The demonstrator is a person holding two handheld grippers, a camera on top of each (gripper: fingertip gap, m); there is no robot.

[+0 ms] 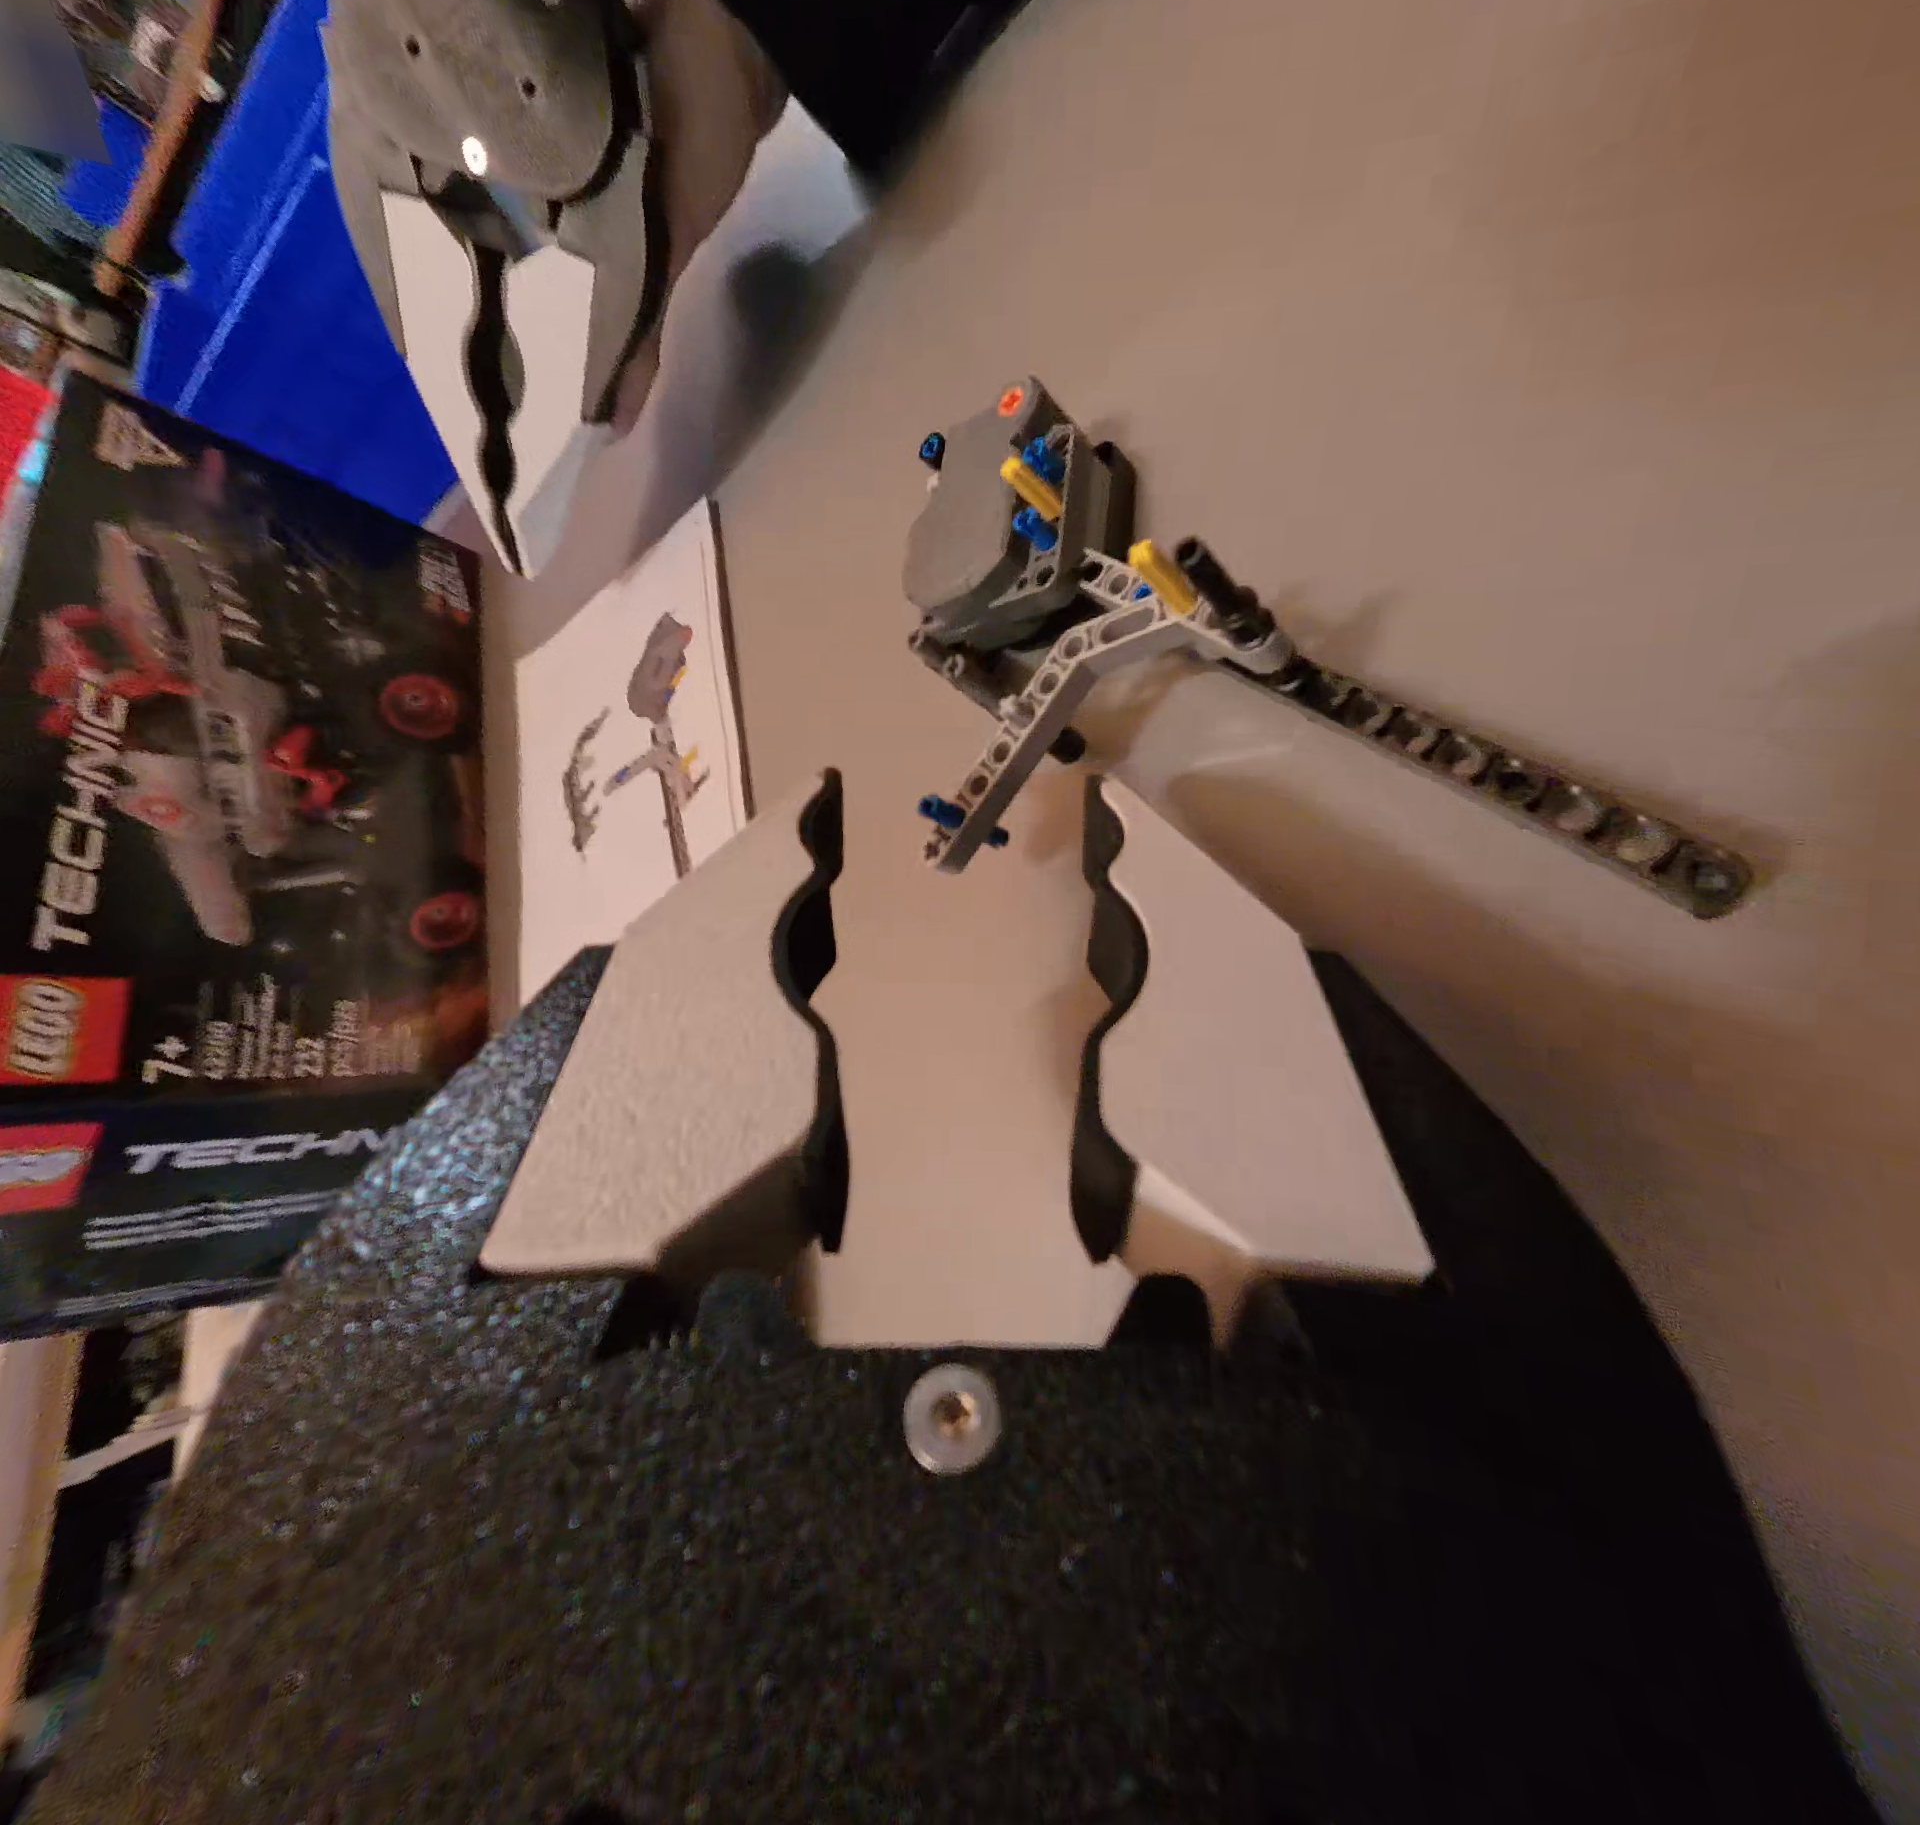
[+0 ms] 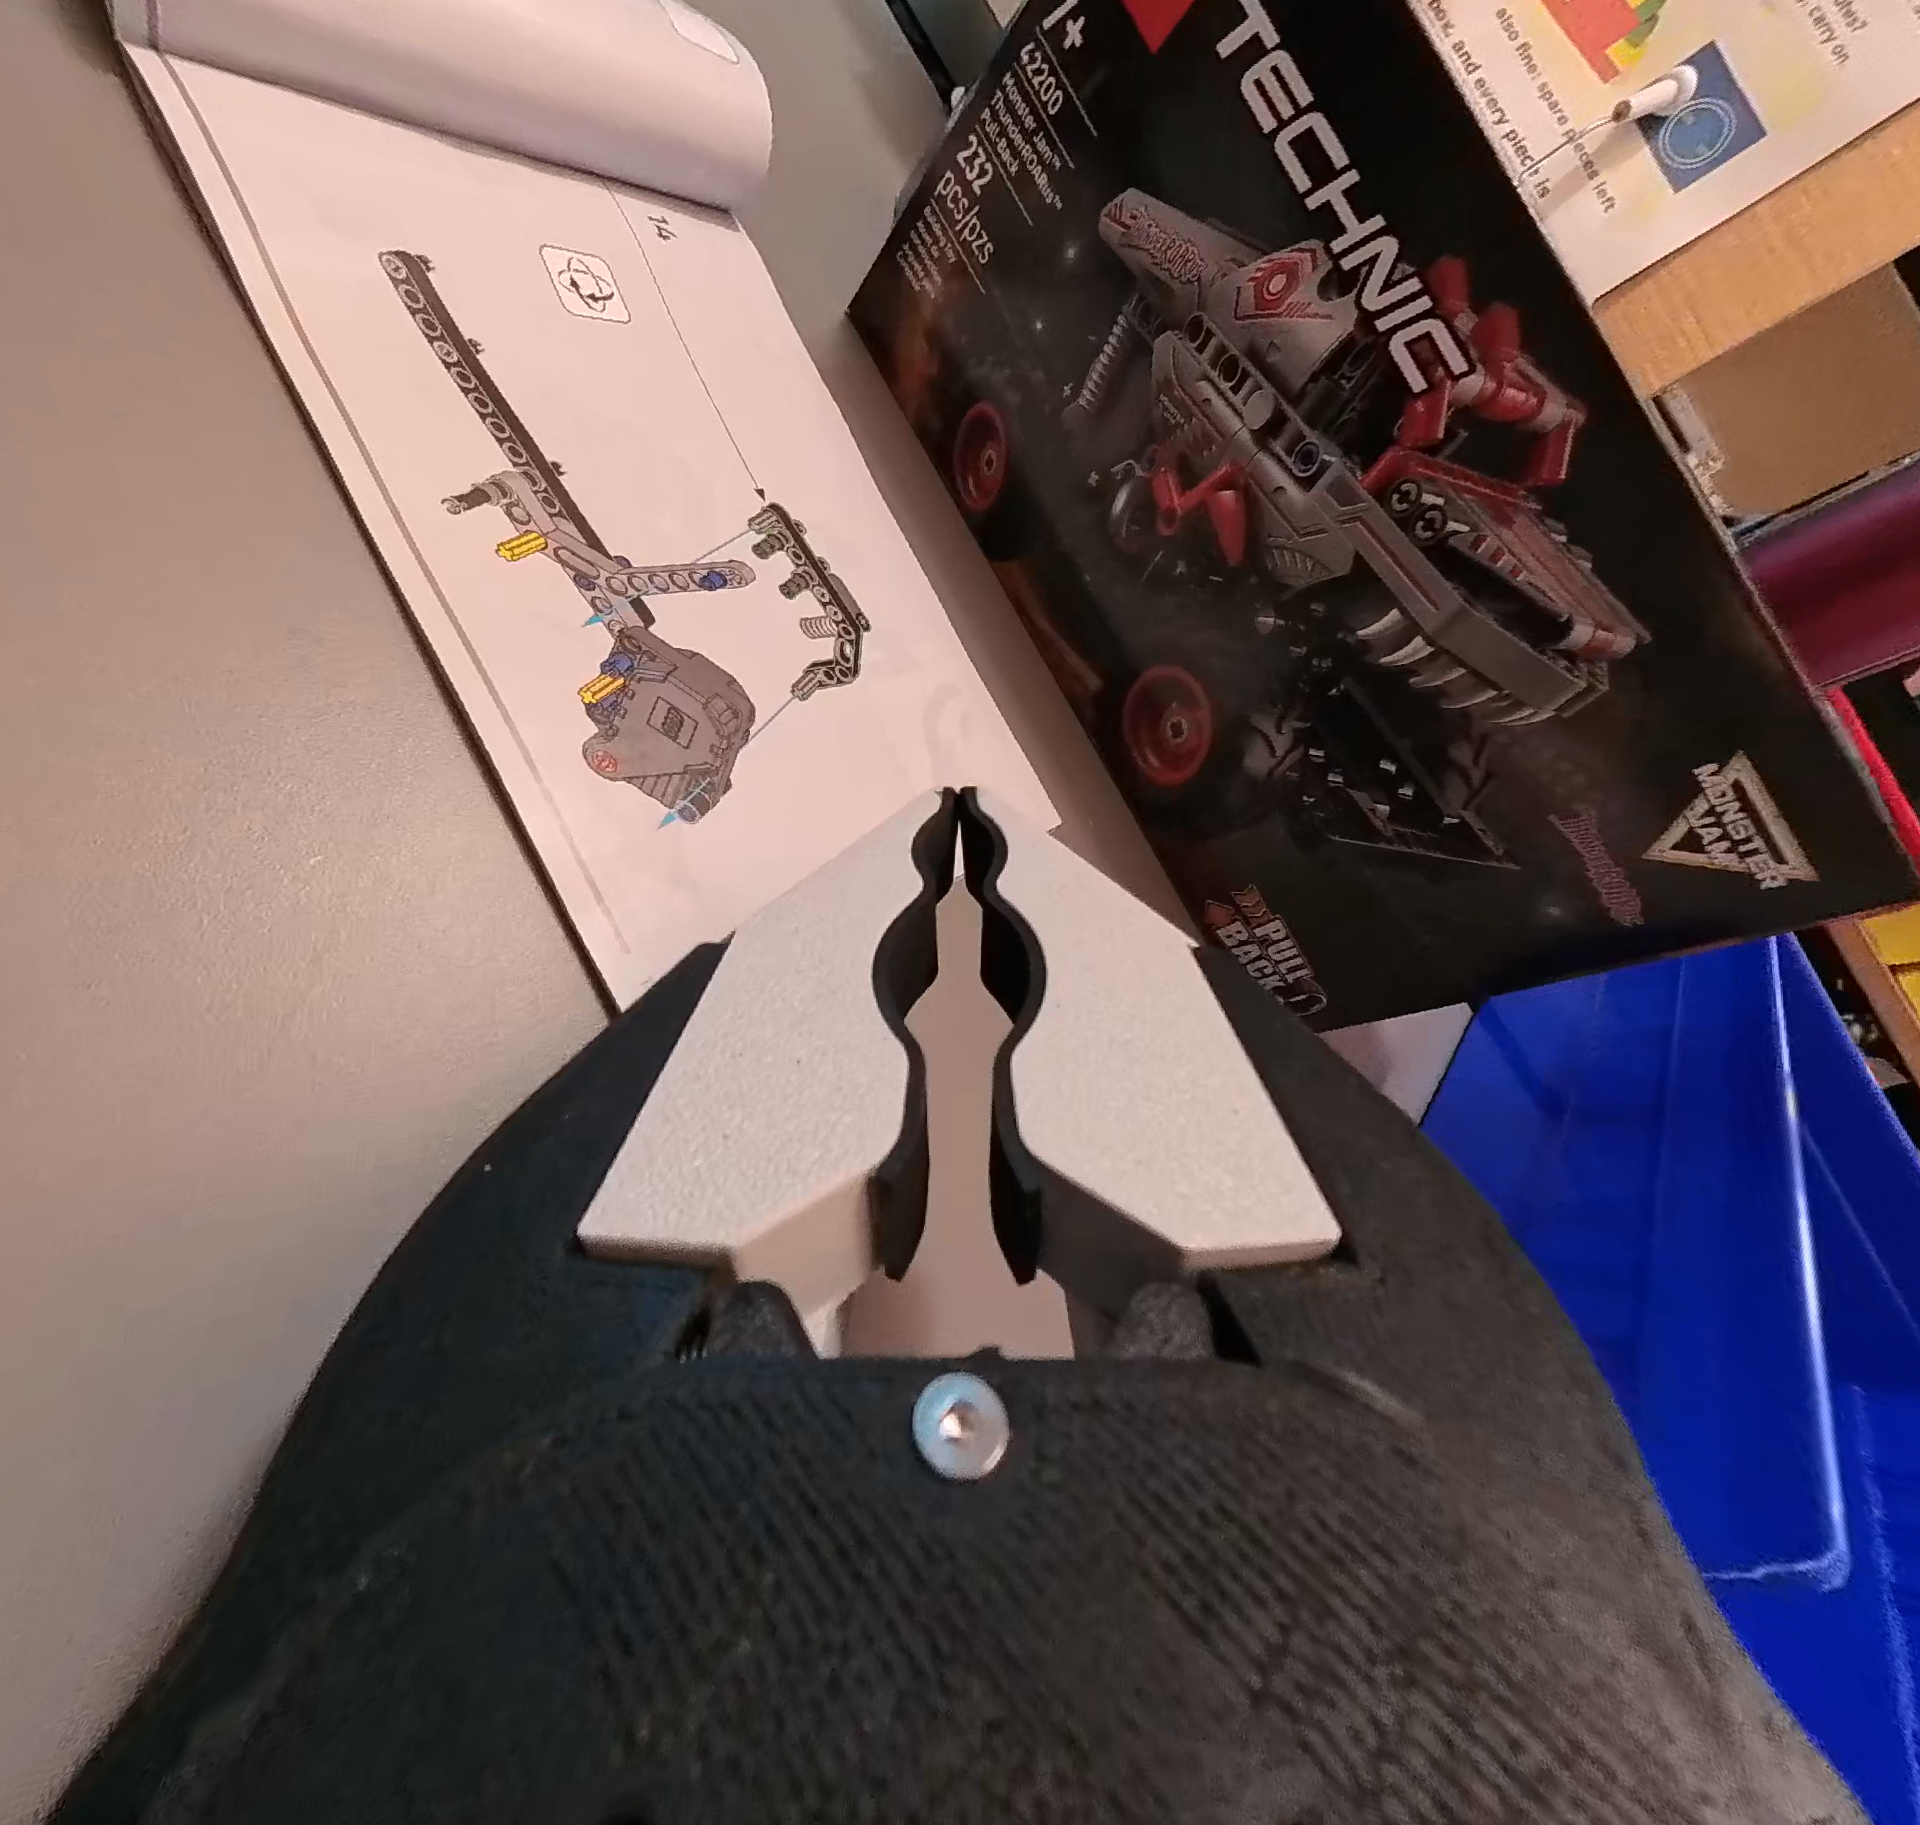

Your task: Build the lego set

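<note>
A partly built lego assembly [image 1: 1049, 591] lies on the grey table [image 1: 1455, 269]: a grey motor block with blue and yellow pins, a light grey angled beam, and a long dark beam [image 1: 1507, 767] reaching right. My left gripper [image 1: 961, 799] is open and empty, its fingertips just short of the angled beam's end. My right gripper [image 2: 958, 801] is shut and empty, held over the edge of the open instruction booklet [image 2: 582, 487]. It also shows in the left wrist view [image 1: 509, 528] at the upper left, above the booklet [image 1: 634, 726].
The black lego set box [image 2: 1351, 487] stands beside the booklet and shows in the left wrist view too [image 1: 229, 788]. A blue bin [image 2: 1683, 1308] sits by the box. A cardboard box with a printed sheet [image 2: 1683, 92] stands behind. Spacing between my two grippers at the tips: around 20 centimetres.
</note>
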